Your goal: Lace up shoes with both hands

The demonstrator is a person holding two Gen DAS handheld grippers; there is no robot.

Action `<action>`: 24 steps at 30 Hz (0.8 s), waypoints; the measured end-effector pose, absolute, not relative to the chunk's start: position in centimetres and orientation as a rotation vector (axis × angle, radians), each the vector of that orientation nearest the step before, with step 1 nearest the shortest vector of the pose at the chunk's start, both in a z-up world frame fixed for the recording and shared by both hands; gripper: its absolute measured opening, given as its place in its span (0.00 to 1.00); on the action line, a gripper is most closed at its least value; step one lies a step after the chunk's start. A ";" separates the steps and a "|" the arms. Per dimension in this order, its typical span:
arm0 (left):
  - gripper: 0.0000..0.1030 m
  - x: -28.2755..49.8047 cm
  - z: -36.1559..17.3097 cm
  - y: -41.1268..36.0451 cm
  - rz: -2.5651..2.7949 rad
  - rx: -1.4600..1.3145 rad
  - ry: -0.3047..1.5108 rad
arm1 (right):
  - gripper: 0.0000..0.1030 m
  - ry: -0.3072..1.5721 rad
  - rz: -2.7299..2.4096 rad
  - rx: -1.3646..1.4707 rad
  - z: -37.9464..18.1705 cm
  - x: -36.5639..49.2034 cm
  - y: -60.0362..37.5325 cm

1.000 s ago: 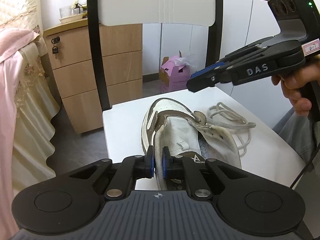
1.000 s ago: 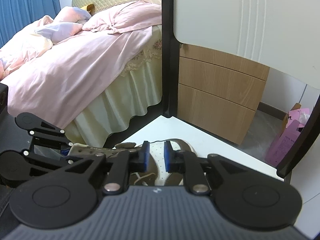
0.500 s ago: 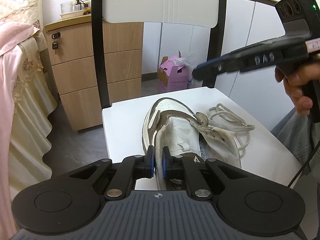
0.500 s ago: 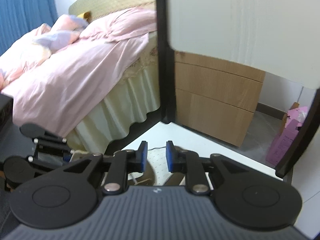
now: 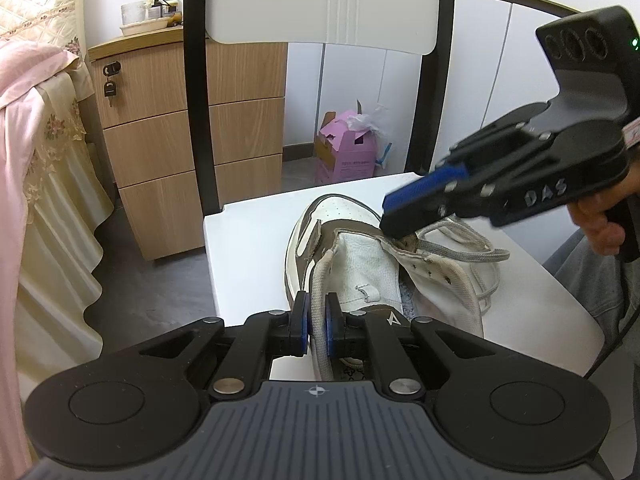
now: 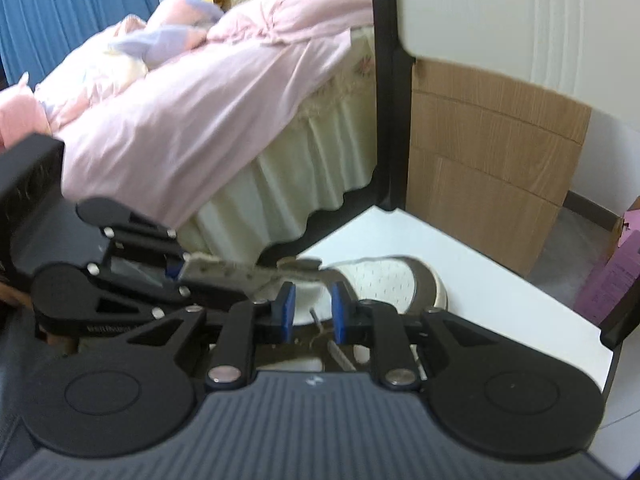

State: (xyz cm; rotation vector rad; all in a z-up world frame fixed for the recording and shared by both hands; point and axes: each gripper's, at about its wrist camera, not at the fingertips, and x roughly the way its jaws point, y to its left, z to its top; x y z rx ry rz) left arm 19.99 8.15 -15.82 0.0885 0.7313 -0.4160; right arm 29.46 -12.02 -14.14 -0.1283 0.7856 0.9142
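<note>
A white and brown sneaker [image 5: 352, 236] lies on a white chair seat [image 5: 248, 248], toe towards the chair back. My left gripper [image 5: 314, 324] is shut on the shoe's left eyelet flap [image 5: 318, 300] near the collar. My right gripper [image 6: 312, 312] is open, its tips low over the shoe's right eyelet row; in the left wrist view it [image 5: 404, 220] comes in from the right. A grey lace [image 5: 464, 256] lies loose in loops to the right of the shoe. The lace tip [image 6: 316, 316] shows between the right fingers, not gripped.
The chair's black frame and white backrest [image 5: 320, 4] stand just behind the shoe. A wooden drawer cabinet [image 5: 160, 128] is behind on the left. A bed with pink covers [image 6: 192, 92] is on the left. A pink box [image 5: 348, 148] sits on the floor.
My right gripper has come down from above the shoe to its right eyelet row and opened wider. My left gripper has kept its hold on the left flap.
</note>
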 end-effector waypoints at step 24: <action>0.10 19.7 -15.9 7.1 -0.417 0.188 0.715 | 0.00 0.579 0.934 -0.080 -11.4 28.0 -11.6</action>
